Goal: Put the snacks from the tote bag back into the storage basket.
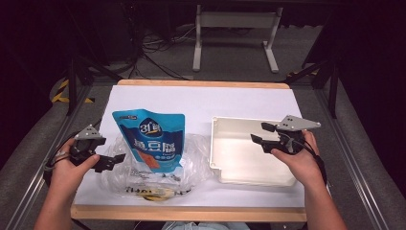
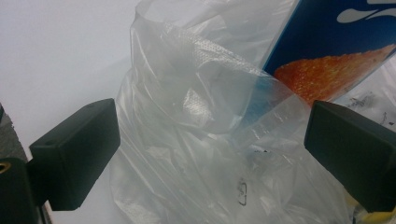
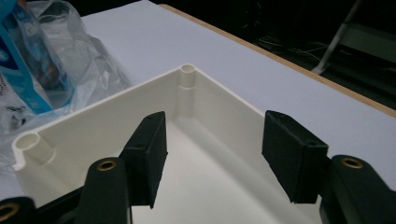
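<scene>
Two grippers apart, both with jaws spread and pads pressing on nothing.

Left gripper (image 1: 114, 161) at the crumpled clear plastic bag (image 2: 205, 140), film bulging up between its wide-open jaws but short of either pad, so no grip; lower bag edge cut off at the frame bottom, print on the film too small to read. Blue pouch (image 1: 152, 139) beyond and to the right of those jaws, standing upright with long axis vertical, top edge toward the far side of the white table (image 1: 239, 103), base sunk into the bag and veiled by film; orange picture on its front partly cropped. Right gripper (image 3: 212, 156) over the white tray (image 3: 112, 100), jaws parted around bare interior, near tray wall hidden beneath them.
</scene>
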Demonstrator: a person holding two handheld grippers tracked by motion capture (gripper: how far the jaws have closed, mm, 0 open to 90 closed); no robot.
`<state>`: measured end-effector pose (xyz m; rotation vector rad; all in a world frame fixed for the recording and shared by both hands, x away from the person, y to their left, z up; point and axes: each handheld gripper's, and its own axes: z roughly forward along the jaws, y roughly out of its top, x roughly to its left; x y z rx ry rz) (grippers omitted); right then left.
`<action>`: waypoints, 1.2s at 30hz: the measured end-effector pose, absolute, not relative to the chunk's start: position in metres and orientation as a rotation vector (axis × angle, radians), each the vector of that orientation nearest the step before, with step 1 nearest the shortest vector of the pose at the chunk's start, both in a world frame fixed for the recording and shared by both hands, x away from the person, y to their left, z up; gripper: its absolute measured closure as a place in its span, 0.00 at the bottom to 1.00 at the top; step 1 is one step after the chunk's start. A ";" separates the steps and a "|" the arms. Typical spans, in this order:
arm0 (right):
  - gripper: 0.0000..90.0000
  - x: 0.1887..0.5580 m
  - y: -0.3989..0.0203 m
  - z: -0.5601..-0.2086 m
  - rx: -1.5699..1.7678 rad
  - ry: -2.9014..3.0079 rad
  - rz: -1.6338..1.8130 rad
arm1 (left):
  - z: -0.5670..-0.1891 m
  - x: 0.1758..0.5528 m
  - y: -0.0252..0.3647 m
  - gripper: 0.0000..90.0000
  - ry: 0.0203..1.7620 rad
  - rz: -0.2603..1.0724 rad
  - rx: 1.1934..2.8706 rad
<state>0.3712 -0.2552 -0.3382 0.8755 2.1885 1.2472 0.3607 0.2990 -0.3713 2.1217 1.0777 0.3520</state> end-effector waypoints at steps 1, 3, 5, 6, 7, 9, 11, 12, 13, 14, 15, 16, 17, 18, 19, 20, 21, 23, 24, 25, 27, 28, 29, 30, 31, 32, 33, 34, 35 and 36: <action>0.46 0.372 -0.253 -0.337 0.871 2.195 1.255 | -0.371 0.361 0.299 0.05 1.081 0.350 2.120; 0.45 0.374 -0.246 -0.334 0.851 2.202 1.275 | -0.371 0.361 0.301 0.05 1.086 0.350 2.121; 0.45 0.375 -0.240 -0.332 0.838 2.209 1.278 | -0.371 0.361 0.303 0.05 1.099 0.356 2.110; 0.45 0.376 -0.237 -0.330 0.829 2.210 1.278 | -0.371 0.361 0.304 0.05 1.102 0.352 2.113; 0.44 0.376 -0.234 -0.328 0.825 2.212 1.281 | -0.371 0.361 0.304 0.05 1.104 0.362 2.106; 0.44 0.377 -0.231 -0.327 0.812 2.211 1.286 | -0.371 0.361 0.305 0.05 1.102 0.362 2.108; 0.42 0.377 -0.225 -0.324 0.803 2.215 1.301 | -0.371 0.361 0.305 0.05 1.106 0.366 2.109; 0.41 0.378 -0.222 -0.324 0.800 2.218 1.304 | -0.371 0.362 0.305 0.05 1.105 0.367 2.114; 0.40 0.379 -0.219 -0.323 0.794 2.224 1.311 | -0.371 0.361 0.305 0.05 1.104 0.360 2.120; 0.38 0.380 -0.216 -0.323 0.799 2.235 1.314 | -0.370 0.361 0.305 0.05 1.105 0.363 2.121; 0.37 0.380 -0.213 -0.323 0.806 2.244 1.314 | -0.370 0.361 0.305 0.05 1.103 0.364 2.122; 0.37 0.381 -0.211 -0.323 0.809 2.243 1.317 | -0.370 0.361 0.304 0.05 1.107 0.364 2.123; 0.37 0.382 -0.207 -0.325 0.838 2.248 1.309 | -0.371 0.361 0.304 0.05 1.108 0.376 2.116; 0.37 0.383 -0.206 -0.325 0.847 2.254 1.307 | -0.371 0.362 0.303 0.05 1.101 0.381 2.117; 0.37 0.384 -0.203 -0.325 0.845 2.263 1.298 | -0.371 0.362 0.303 0.04 1.100 0.386 2.122; 0.36 0.384 -0.200 -0.326 0.830 2.261 1.299 | -0.371 0.362 0.303 0.04 1.101 0.387 2.124; 0.33 0.385 -0.197 -0.325 0.816 2.257 1.309 | -0.370 0.362 0.303 0.04 1.098 0.388 2.130; 0.32 0.385 -0.195 -0.325 0.810 2.252 1.317 | -0.370 0.362 0.303 0.04 1.099 0.391 2.125; 0.30 0.384 -0.191 -0.324 0.808 2.245 1.324 | -0.370 0.362 0.303 0.04 1.093 0.390 2.129; 0.27 0.384 -0.189 -0.323 0.822 2.241 1.327 | -0.370 0.361 0.303 0.04 1.093 0.391 2.129; 0.25 0.384 -0.184 -0.321 0.822 2.234 1.339 | -0.370 0.361 0.304 0.04 1.094 0.395 2.131; 0.24 0.384 -0.182 -0.320 0.822 2.236 1.348 | -0.370 0.361 0.304 0.04 1.095 0.397 2.130; 0.22 0.385 -0.179 -0.320 0.820 2.238 1.357 | -0.370 0.361 0.304 0.04 1.094 0.398 2.131; 0.22 0.385 -0.177 -0.319 0.815 2.243 1.359 | -0.370 0.361 0.304 0.04 1.097 0.398 2.132; 0.21 0.385 -0.175 -0.318 0.807 2.246 1.358 | -0.369 0.361 0.304 0.04 1.094 0.398 2.133; 0.17 0.385 -0.169 -0.317 0.788 2.251 1.365 | -0.369 0.361 0.305 0.04 1.092 0.395 2.135; 0.16 0.385 -0.167 -0.317 0.785 2.253 1.371 | -0.369 0.361 0.305 0.04 1.090 0.400 2.131; 0.16 0.385 -0.167 -0.317 0.785 2.253 1.371 | -0.369 0.361 0.305 0.04 1.090 0.400 2.131; 0.13 0.385 -0.162 -0.316 0.769 2.267 1.382 | -0.369 0.360 0.305 0.04 1.094 0.398 2.132; 0.11 0.386 -0.159 -0.316 0.762 2.277 1.383 | -0.369 0.360 0.305 0.04 1.094 0.398 2.132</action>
